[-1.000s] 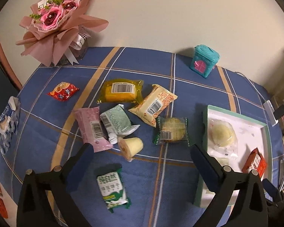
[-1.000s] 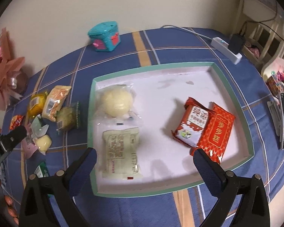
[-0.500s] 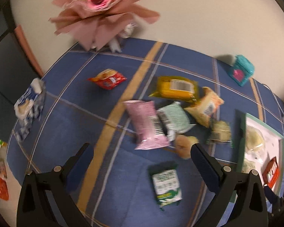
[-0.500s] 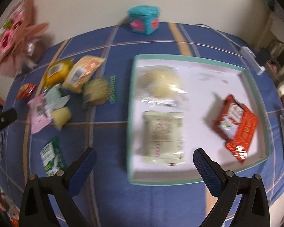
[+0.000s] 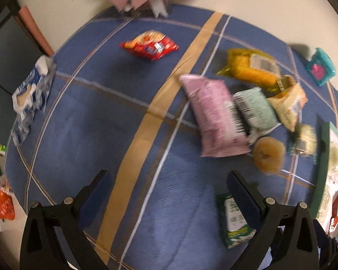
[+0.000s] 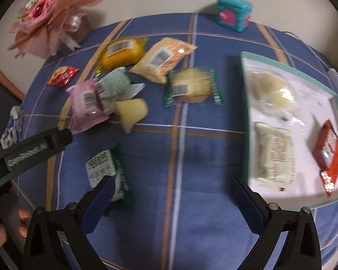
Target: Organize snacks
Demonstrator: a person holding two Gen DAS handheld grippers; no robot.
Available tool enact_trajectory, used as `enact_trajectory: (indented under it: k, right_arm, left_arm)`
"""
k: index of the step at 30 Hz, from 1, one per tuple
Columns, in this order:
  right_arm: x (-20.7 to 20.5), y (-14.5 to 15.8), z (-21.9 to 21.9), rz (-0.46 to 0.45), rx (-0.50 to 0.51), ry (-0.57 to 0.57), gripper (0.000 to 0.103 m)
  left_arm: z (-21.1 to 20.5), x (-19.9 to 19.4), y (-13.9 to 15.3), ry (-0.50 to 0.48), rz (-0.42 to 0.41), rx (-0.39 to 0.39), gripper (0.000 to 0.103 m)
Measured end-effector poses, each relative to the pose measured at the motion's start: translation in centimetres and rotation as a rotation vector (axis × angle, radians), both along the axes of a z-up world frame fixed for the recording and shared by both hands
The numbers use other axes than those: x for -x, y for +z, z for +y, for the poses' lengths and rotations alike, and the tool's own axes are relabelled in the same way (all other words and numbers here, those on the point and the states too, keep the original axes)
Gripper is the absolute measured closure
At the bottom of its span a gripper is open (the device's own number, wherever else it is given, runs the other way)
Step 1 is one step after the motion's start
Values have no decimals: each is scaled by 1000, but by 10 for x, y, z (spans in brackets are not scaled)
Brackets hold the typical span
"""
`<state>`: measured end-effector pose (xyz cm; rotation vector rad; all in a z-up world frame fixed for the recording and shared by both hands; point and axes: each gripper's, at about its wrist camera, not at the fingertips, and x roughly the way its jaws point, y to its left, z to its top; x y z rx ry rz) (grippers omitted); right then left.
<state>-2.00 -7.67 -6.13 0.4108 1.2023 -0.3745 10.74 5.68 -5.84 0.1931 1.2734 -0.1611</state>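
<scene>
Several wrapped snacks lie loose on the blue plaid tablecloth: a pink packet (image 5: pixel 216 119), a mint packet (image 5: pixel 255 109), a yellow packet (image 5: pixel 251 69), a red packet (image 5: pixel 149 47), a green-white packet (image 6: pixel 106 168) and a round cake in green wrap (image 6: pixel 191 85). The white tray (image 6: pixel 326 199) at the right holds several snacks, among them red packets (image 6: pixel 329 150). My left gripper (image 5: pixel 169 186) is open above bare cloth left of the pile. My right gripper (image 6: pixel 171 191) is open over the cloth between the green-white packet and the tray. Both are empty.
A pink flower bouquet (image 6: pixel 45 20) stands at the table's far left corner. A teal box (image 6: pixel 233 13) sits by the wall. A blue-white bag (image 5: pixel 28 99) lies at the left table edge. A hand (image 6: pixel 2 229) holds the left gripper's handle.
Both grippers have swung left across the table and moved lower. The left view now faces the table's left half; the right view has shifted from the tray to the loose snacks. Nothing was picked up.
</scene>
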Motion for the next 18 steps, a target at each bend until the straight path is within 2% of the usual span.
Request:
enact_trajectory:
  k: [6,14,18]
  right_arm:
    - [-12,-7,21,-3,-22,60,0]
    - [-28,-31,40,58,-7,121,0]
    - [-35,-42,43,77,12,127,0]
  left_arm:
    - [24,-8,-6,70,9,1,1]
    - [33,-12,-10,98,26,10,1]
    - [36,-16,-9,100,25,46,1]
